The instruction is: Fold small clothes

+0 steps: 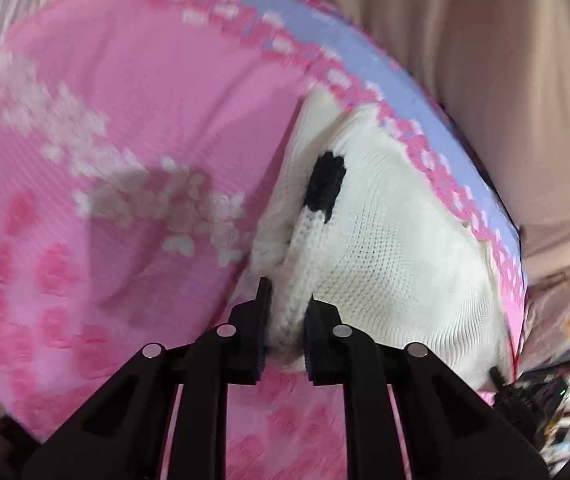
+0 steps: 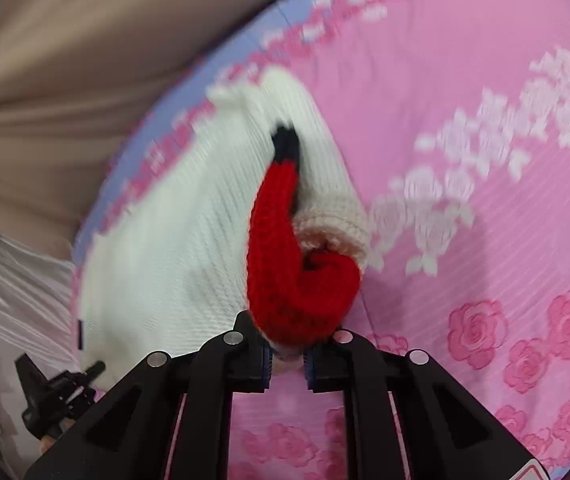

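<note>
A small white knitted sweater (image 1: 385, 248) with a black patch (image 1: 325, 184) hangs stretched over the pink bed cover. My left gripper (image 1: 287, 320) is shut on a bunched white edge of it. In the right wrist view the same sweater (image 2: 173, 240) shows a red knitted part (image 2: 285, 280) with a black tip, and a cream cuff (image 2: 337, 220). My right gripper (image 2: 288, 354) is shut on the red part. The left gripper (image 2: 57, 396) shows at the lower left of the right wrist view.
A pink cover with rose patterns (image 1: 125, 120) lies under the sweater and has a lilac border (image 1: 365, 52). A beige curtain (image 1: 485, 40) hangs behind the bed. White pleated fabric (image 2: 17, 280) is at the left. Clutter (image 1: 565, 400) sits at the bed's right side.
</note>
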A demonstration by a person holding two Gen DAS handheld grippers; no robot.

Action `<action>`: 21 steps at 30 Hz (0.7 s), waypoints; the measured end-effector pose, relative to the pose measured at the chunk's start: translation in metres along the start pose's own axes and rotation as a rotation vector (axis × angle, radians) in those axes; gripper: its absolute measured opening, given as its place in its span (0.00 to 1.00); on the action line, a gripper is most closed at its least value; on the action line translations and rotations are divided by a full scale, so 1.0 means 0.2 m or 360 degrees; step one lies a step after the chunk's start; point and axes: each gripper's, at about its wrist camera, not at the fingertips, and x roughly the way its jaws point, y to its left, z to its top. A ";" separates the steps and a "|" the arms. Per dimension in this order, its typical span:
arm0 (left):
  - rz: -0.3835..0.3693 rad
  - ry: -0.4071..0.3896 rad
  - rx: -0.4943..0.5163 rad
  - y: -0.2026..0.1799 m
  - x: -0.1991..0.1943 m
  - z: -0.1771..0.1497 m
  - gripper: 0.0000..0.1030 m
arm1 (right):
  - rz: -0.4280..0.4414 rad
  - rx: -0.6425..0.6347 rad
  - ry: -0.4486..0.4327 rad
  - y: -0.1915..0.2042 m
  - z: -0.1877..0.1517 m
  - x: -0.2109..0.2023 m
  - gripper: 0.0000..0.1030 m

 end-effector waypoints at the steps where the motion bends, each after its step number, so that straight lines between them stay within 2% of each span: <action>1: 0.0002 0.0015 0.0024 0.02 -0.05 -0.03 0.12 | -0.0004 -0.0018 -0.0032 0.00 0.00 -0.08 0.09; 4: 0.0070 0.0154 0.0098 0.09 -0.15 -0.20 0.12 | -0.0036 -0.0066 -0.0018 -0.05 -0.07 -0.28 0.08; 5: 0.0094 0.0239 0.0113 0.14 -0.17 -0.31 0.12 | -0.0069 -0.0082 0.0005 -0.08 -0.10 -0.33 0.08; 9: 0.0146 0.0471 0.0109 0.29 -0.13 -0.61 0.15 | -0.0223 -0.0074 0.0196 -0.29 -0.42 -0.46 0.08; 11: 0.0158 0.0425 0.0133 0.28 -0.16 -0.64 0.19 | -0.0280 -0.0052 0.0336 -0.43 -0.60 -0.43 0.13; 12: 0.0152 0.0376 0.0145 0.26 -0.19 -0.61 0.21 | -0.0325 -0.0052 0.0370 -0.46 -0.64 -0.42 0.15; 13: 0.0132 0.0280 0.0159 0.22 -0.24 -0.56 0.27 | -0.0354 -0.0033 0.0369 -0.48 -0.67 -0.44 0.22; 14: 0.0085 0.0153 0.0198 0.15 -0.30 -0.48 0.32 | -0.0360 -0.0021 0.0327 -0.48 -0.66 -0.47 0.24; 15: 0.0064 0.0087 0.0233 0.10 -0.32 -0.42 0.47 | -0.0365 -0.0029 0.0250 -0.45 -0.63 -0.51 0.25; 16: 0.0050 -0.0003 0.0278 0.03 -0.33 -0.35 0.60 | -0.0333 -0.0065 0.0150 -0.39 -0.56 -0.56 0.32; 17: 0.0044 -0.0041 0.0302 -0.01 -0.32 -0.30 0.62 | -0.0311 -0.0097 0.0090 -0.34 -0.52 -0.58 0.48; 19: 0.0025 -0.0116 0.0396 -0.14 -0.23 -0.19 0.69 | -0.0278 -0.0223 -0.0051 -0.20 -0.39 -0.57 0.65; 21: 0.0103 -0.0116 0.0442 -0.21 -0.09 -0.13 0.69 | -0.0262 -0.0355 -0.0105 -0.06 -0.27 -0.46 0.65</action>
